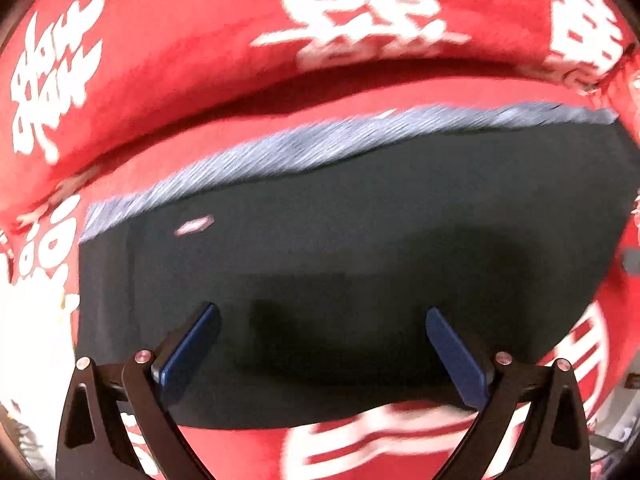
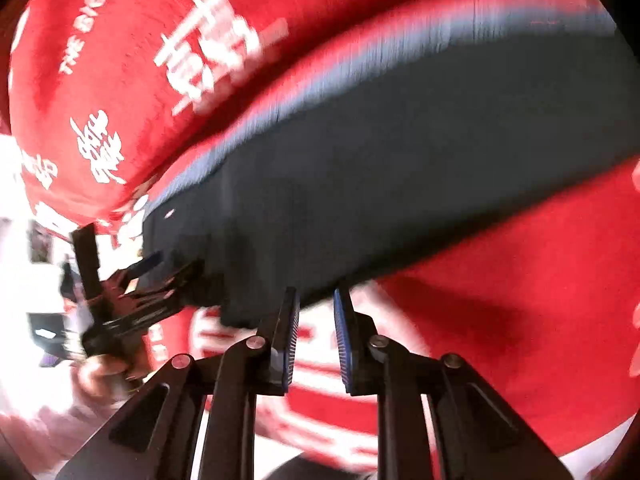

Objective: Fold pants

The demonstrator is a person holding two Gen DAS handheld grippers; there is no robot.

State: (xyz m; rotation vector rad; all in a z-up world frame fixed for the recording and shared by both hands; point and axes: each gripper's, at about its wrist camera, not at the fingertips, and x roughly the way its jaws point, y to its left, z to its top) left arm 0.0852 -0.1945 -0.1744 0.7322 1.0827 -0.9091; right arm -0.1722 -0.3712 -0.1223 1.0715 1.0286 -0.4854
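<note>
Blue-padded right gripper [image 2: 316,312] stands slightly parted and empty at the near edge of the dark navy folded pants [image 2: 400,184], on the red cloth with white characters [image 2: 500,320]. Left gripper [image 1: 322,320] hovers wide open over the pants, whose length runs along that cloth's raised ridge, grey-blue ribbed band [image 1: 320,136] on the far side.

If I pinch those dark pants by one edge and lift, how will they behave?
Probably floppy: the dark pants lie flat, following the red printed cloth beneath. The folded layers would likely slide apart and sag if lifted by one edge. The ribbed grey-blue waistband looks thicker, so it may give a firmer hold. Not fragile, and unlikely to roll.
</note>
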